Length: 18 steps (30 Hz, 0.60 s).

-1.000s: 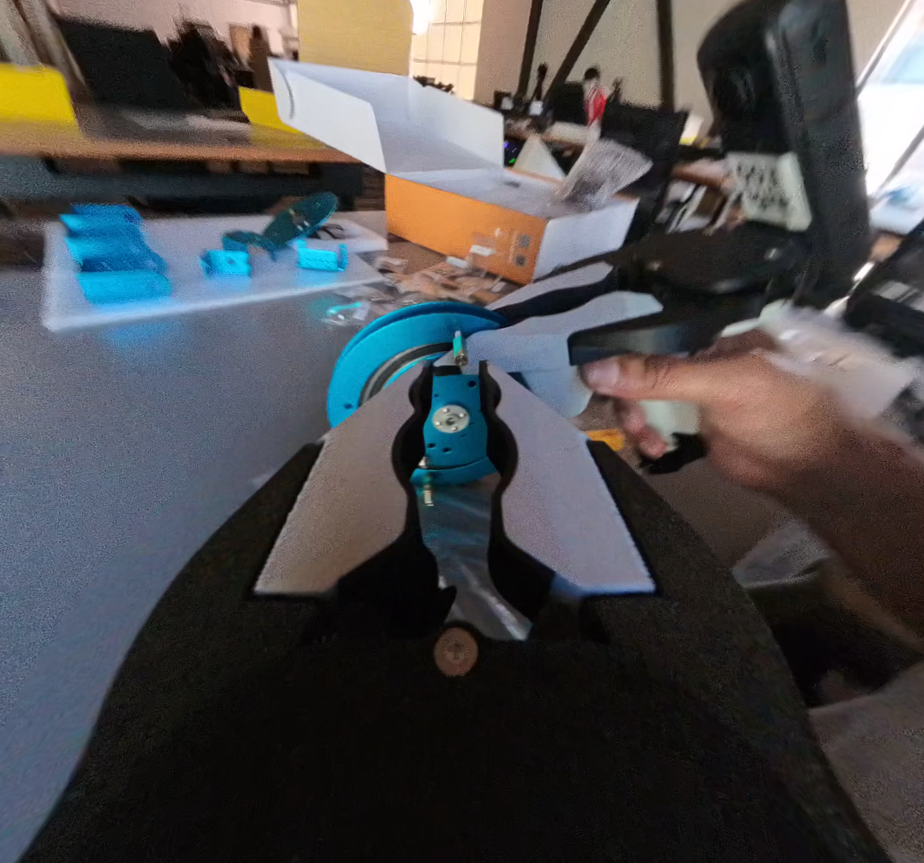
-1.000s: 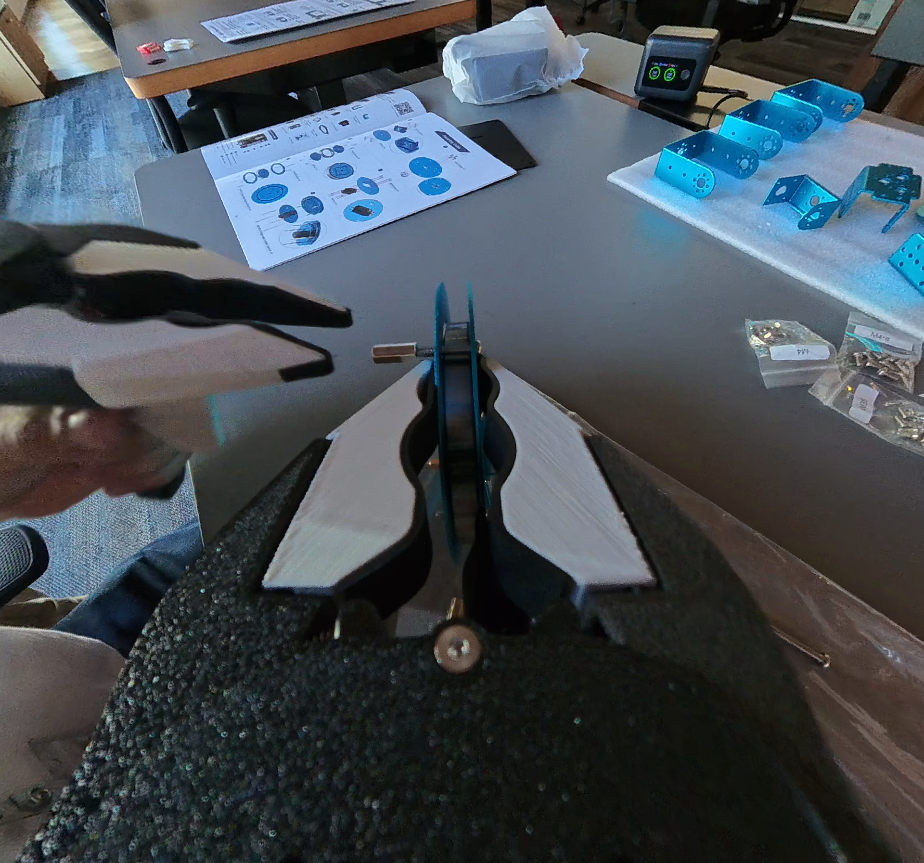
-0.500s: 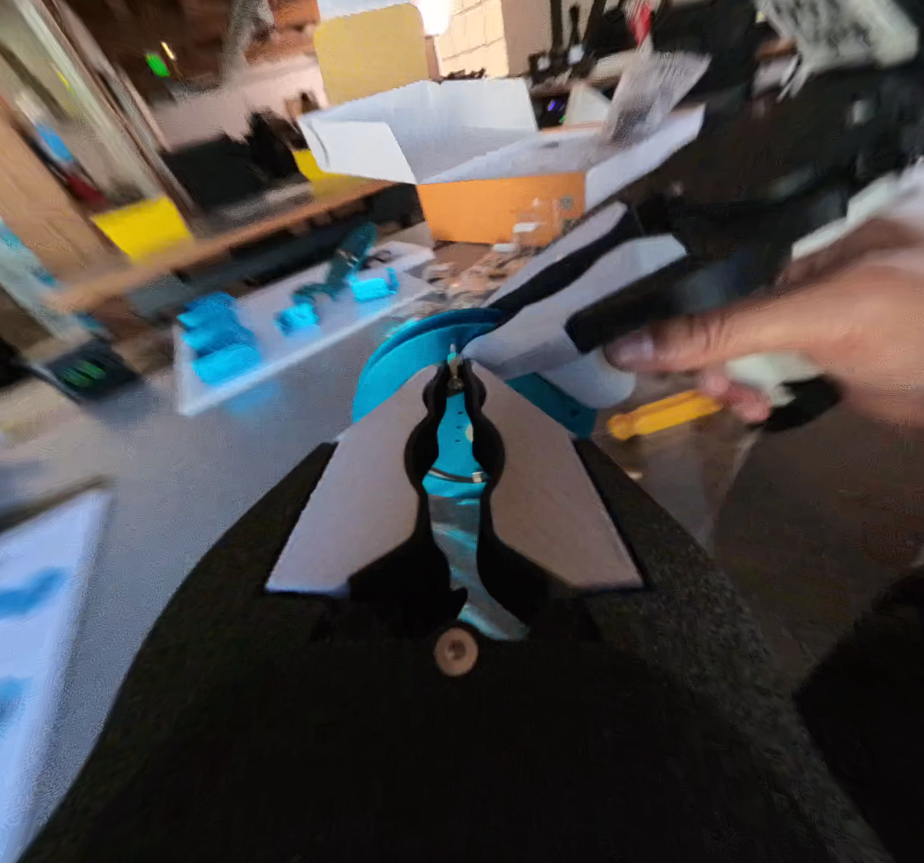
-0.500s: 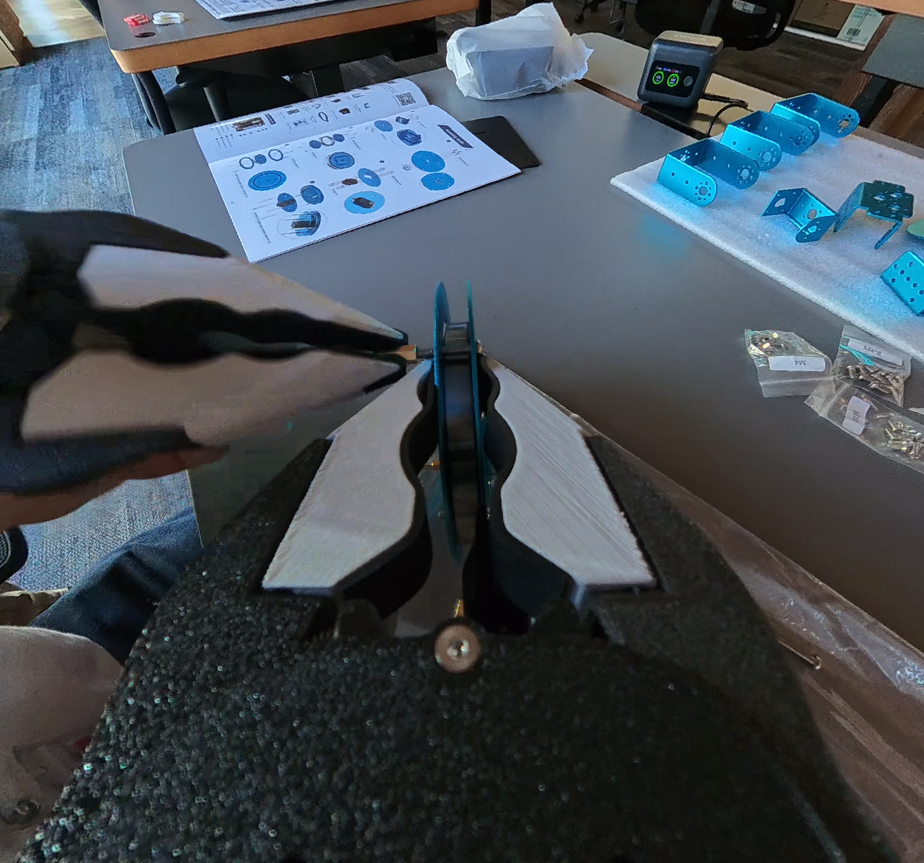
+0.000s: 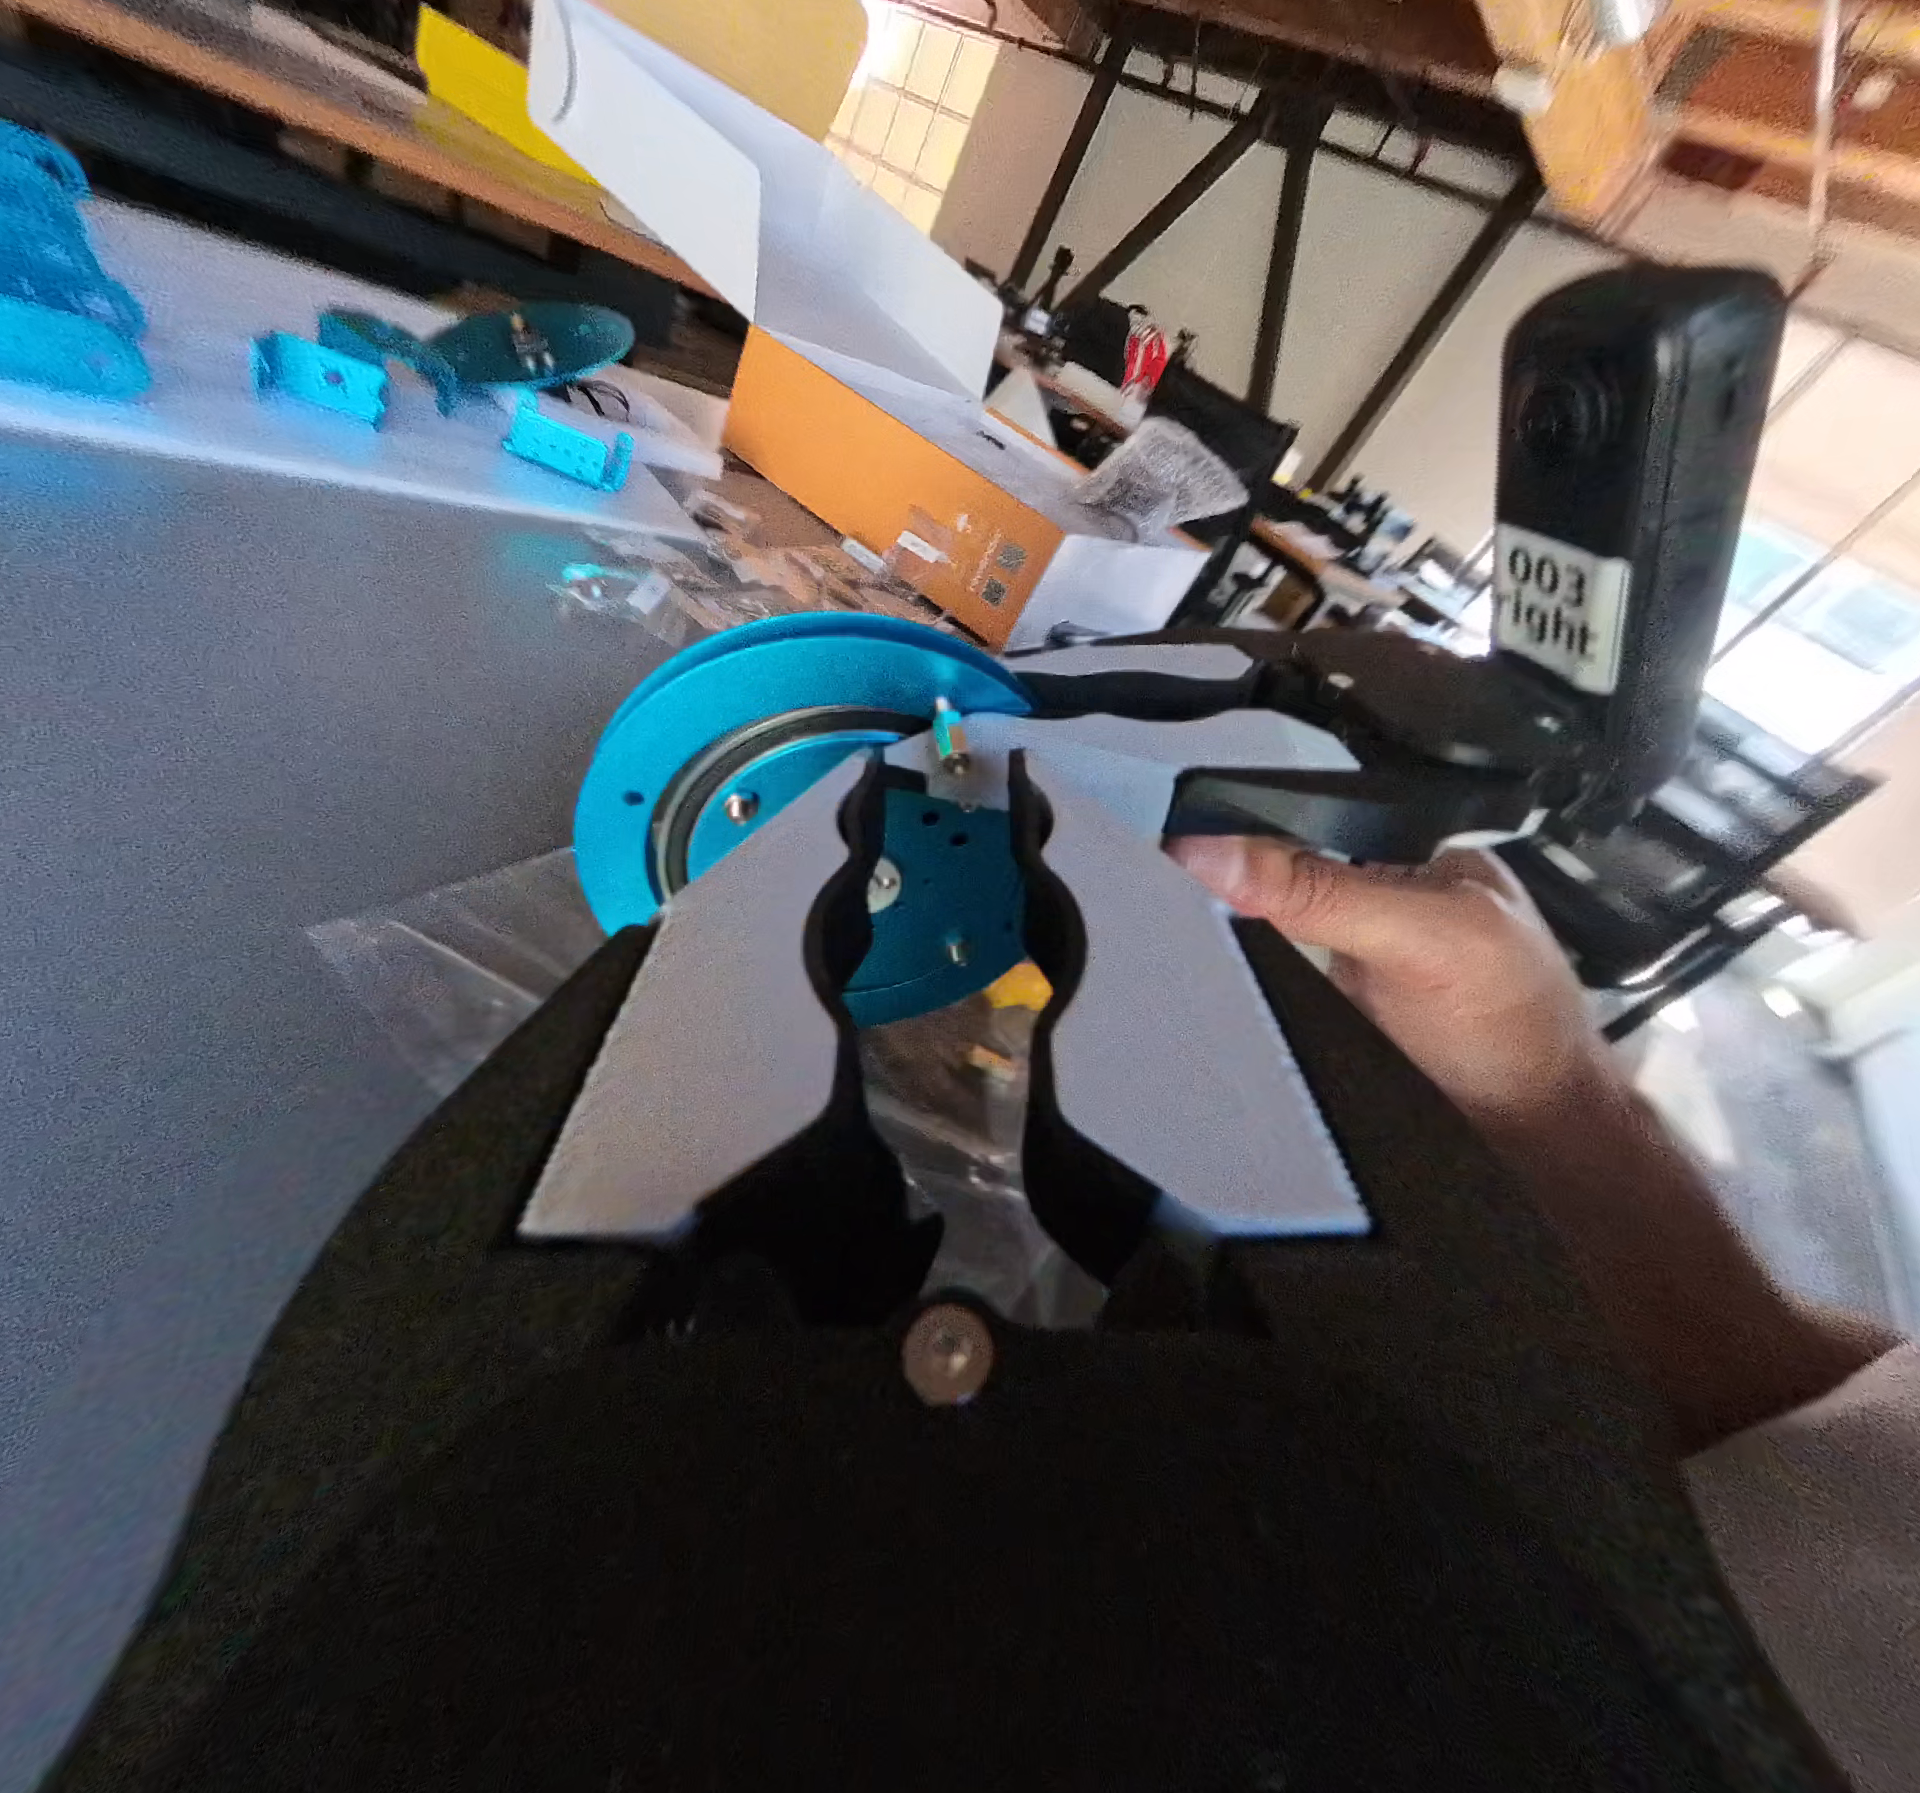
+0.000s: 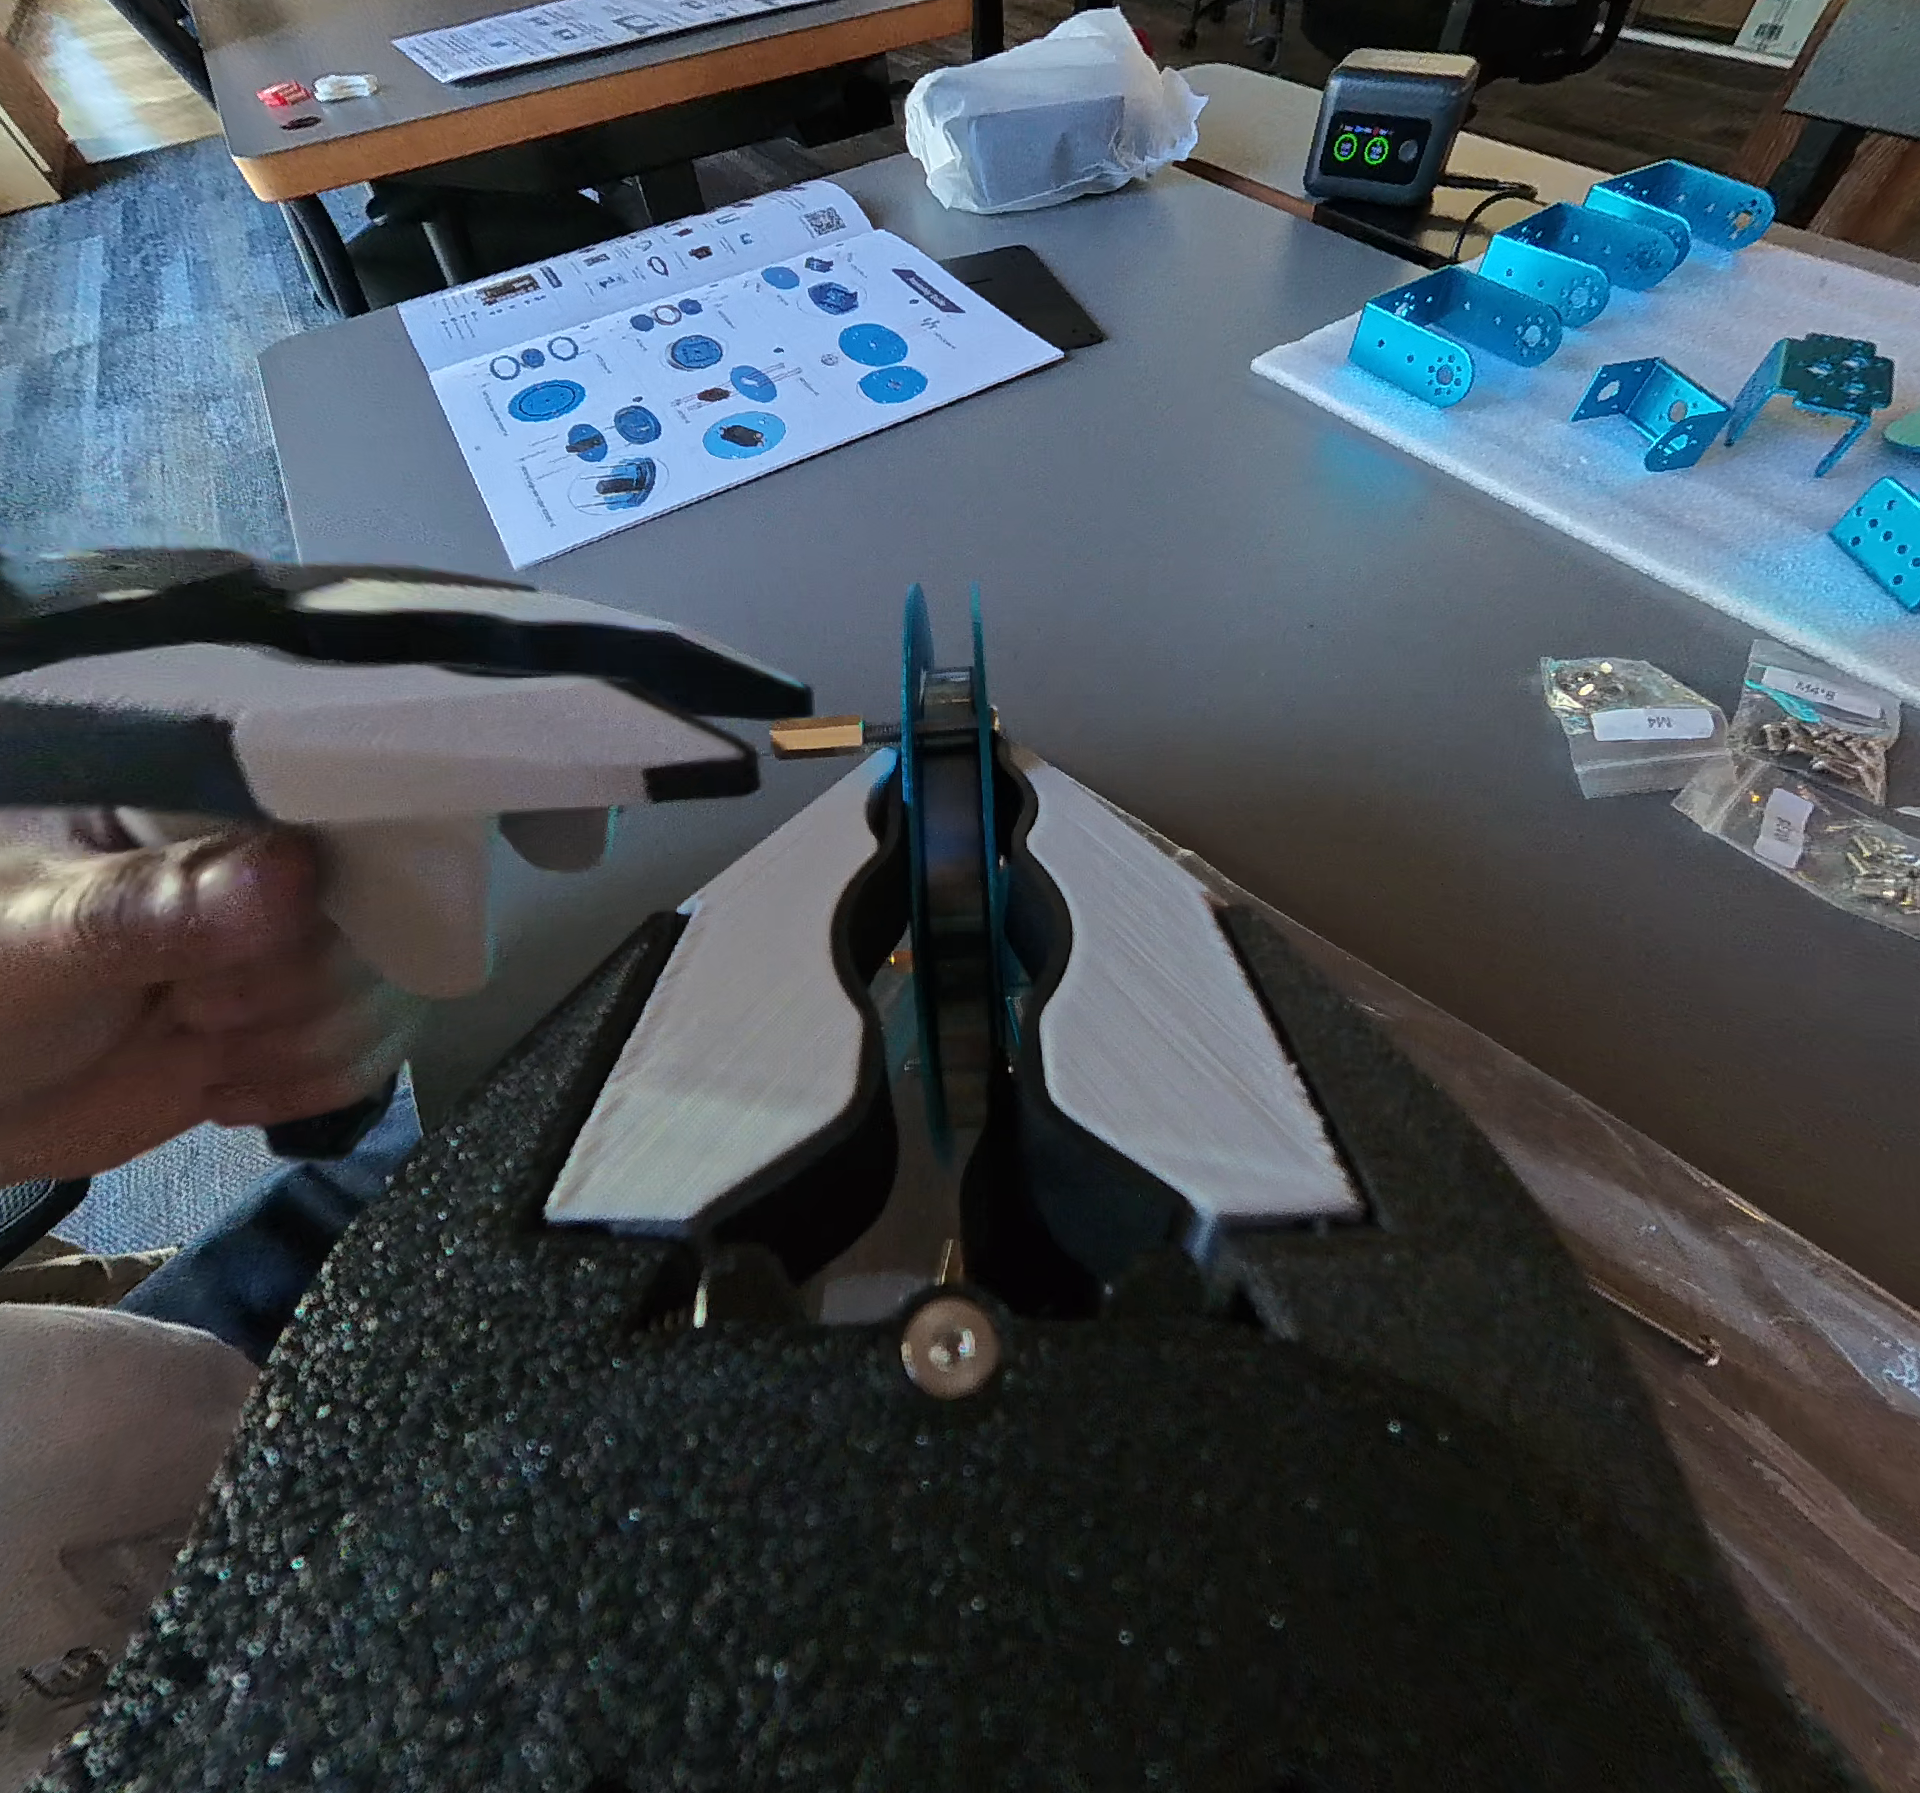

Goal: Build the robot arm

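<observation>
My right gripper (image 6: 945, 751) is shut on a blue wheel (image 6: 914, 860), two thin discs seen edge-on and held upright above the grey table (image 6: 1247, 652). A small brass standoff (image 6: 816, 735) sticks out of the wheel's left face. My left gripper (image 6: 774, 741) comes in from the left with its jaws slightly apart, its tips just short of the standoff's free end. In the left wrist view the wheel (image 5: 665, 777) shows face-on. The standoff (image 5: 948, 741) stands just ahead of my left gripper (image 5: 940, 767), and the right gripper (image 5: 1023, 709) holds the rim.
An open booklet (image 6: 727, 372) lies at the table's far left. A white foam sheet (image 6: 1714, 517) with blue brackets (image 6: 1455, 341) lies at the right, with screw bags (image 6: 1631, 725) in front. A wrapped white package (image 6: 1039, 122) and a small black device (image 6: 1382, 133) stand behind. An orange and white box (image 5: 883, 465) is open. The tips of both grippers are at nearly the same place.
Half a second ago my left gripper was shut on the standoff. Now its jaws are apart and it has drawn back slightly. The right gripper still holds the wheel in place.
</observation>
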{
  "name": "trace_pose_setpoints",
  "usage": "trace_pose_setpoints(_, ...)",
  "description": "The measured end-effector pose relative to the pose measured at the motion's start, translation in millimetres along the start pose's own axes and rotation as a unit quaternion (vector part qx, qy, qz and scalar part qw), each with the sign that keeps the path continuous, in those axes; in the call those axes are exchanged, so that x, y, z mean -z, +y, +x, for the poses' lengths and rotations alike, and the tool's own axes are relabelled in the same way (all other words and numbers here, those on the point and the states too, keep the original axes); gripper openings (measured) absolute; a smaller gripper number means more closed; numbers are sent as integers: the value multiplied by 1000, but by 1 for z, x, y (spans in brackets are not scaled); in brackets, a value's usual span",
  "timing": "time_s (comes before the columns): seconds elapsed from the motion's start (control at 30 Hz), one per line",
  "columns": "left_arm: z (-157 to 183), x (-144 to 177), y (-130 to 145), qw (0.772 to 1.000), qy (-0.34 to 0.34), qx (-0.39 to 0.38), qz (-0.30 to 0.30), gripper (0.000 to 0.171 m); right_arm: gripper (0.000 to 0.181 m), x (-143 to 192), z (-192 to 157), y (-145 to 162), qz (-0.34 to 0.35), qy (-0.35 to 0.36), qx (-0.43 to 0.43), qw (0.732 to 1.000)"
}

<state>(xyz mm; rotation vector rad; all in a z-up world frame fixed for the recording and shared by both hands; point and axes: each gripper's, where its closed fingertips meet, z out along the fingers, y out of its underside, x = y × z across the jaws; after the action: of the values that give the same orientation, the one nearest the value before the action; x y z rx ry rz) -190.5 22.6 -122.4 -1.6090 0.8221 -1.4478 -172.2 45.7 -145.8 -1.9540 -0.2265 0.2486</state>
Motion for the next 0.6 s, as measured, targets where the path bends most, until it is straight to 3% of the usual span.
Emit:
trace_pose_setpoints(0.1,-4,-4,4,999,15,49,3,21,13,-1,-2,0,-3,-2,8,1000)
trace_pose_setpoints(0.17,1,-5,3,999,26,45,6,7,13,-1,-3,0,-5,0,15,1000)
trace_pose_setpoints(0.27,0,-4,3,1000,7,15,0,4,13,-2,-4,0,-6,0,21,1000)
trace_pose_setpoints(0.3,0,-4,3,1000,-5,-22,-5,4,13,-2,-4,0,-7,-2,21,1000)
trace_pose_setpoints(0.37,-2,-4,4,979,-57,-192,-25,4,13,-2,-4,0,-9,-2,22,1000)
trace_pose_setpoints(0.4,-3,-4,5,945,-89,-311,-37,4,13,-2,-4,0,-10,-4,21,1000)
trace_pose_setpoints(0.43,-5,-4,5,887,-121,-443,-47,4,13,-2,-4,0,-10,-5,18,1000)
trace_pose_setpoints(0.47,-7,-4,4,799,-150,-579,-56,4,13,-2,-3,0,-11,-7,12,1000)
trace_pose_setpoints(0.5,-8,-5,3,694,-175,-695,-61,4,13,-2,-2,0,-12,-6,8,1000)
trace_pose_setpoints(0.53,-9,-6,2,614,-186,-765,-61,4,13,-2,-1,0,-13,-5,4,1000)
trace_pose_setpoints(0.57,-9,-8,2,589,-180,-786,-59,5,13,-2,1,0,-12,-5,0,1000)
trace_pose_setpoints(0.6,-10,-9,1,613,-167,-770,-61,5,13,-2,2,0,-11,-7,-4,1000)
